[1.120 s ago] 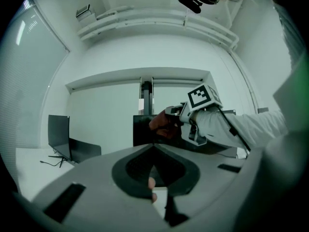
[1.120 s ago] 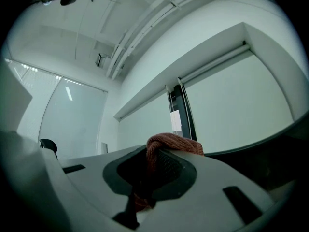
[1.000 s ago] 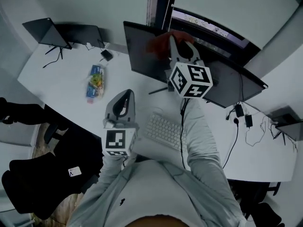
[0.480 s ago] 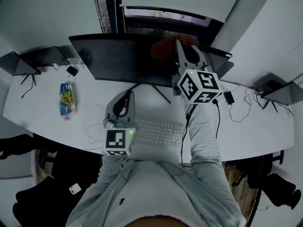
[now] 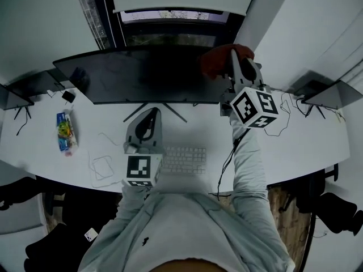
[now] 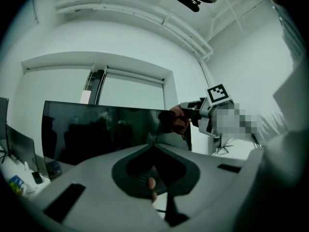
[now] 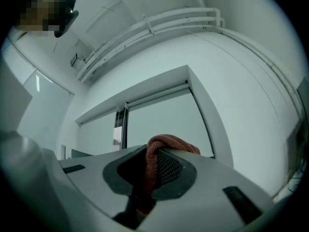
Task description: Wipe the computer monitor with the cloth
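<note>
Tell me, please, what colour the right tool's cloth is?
The knitted cloth is reddish-orange, clearest in the right gripper view.

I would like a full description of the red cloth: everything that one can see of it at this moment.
The cloth is reddish-orange, with a coarse woven or knitted look. It is bunched, not spread flat. The right tool has its jaws shut on it: one fold arches over the jaw tips and a strand hangs down between them. In the head view it sits at the upper right corner of the dark monitor, seemingly against the screen, though contact is not certain.
</note>
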The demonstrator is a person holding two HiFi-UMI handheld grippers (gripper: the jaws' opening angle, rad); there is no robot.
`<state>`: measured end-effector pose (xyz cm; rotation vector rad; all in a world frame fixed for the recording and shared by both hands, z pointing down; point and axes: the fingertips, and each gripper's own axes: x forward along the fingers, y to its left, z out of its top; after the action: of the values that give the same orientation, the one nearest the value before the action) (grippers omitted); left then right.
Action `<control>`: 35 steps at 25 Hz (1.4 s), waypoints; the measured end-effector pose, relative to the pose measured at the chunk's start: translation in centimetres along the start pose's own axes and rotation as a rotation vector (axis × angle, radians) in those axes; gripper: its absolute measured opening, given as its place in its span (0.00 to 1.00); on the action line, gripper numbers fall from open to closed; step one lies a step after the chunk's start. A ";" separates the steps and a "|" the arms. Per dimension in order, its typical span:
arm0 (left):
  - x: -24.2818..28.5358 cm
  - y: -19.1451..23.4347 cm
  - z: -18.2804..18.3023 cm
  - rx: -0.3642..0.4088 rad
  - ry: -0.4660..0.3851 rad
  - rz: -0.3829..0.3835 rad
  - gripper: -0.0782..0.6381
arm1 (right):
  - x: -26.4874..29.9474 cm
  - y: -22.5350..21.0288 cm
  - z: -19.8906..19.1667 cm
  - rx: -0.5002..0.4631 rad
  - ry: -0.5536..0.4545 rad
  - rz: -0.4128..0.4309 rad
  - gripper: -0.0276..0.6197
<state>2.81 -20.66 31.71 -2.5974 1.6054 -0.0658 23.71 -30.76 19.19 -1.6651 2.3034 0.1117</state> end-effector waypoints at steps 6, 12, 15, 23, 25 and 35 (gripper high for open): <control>0.7 -1.1 -0.2 -0.006 0.007 -0.021 0.13 | -1.6 -3.6 0.8 0.000 -0.010 -0.063 0.12; 0.4 -1.7 -0.1 -0.003 0.007 -0.035 0.13 | -2.1 -4.2 1.0 -0.006 -0.014 -0.083 0.12; -0.2 -1.6 -0.2 -0.001 0.009 -0.037 0.13 | -2.6 -4.4 0.9 0.001 -0.019 -0.091 0.12; -1.7 -0.4 -0.4 -0.002 0.011 -0.028 0.13 | -5.0 -5.2 -0.4 0.019 0.003 -0.136 0.12; -2.0 -0.2 -0.4 0.000 0.007 -0.026 0.13 | -6.0 -4.7 -0.7 0.012 0.008 -0.137 0.12; -3.4 1.0 -0.6 0.006 0.007 -0.018 0.13 | -10.1 0.7 -2.8 -0.196 0.061 -0.076 0.12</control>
<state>0.34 -18.08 32.20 -2.6103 1.5819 -0.0812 25.45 -21.90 24.64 -1.8726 2.3346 0.2818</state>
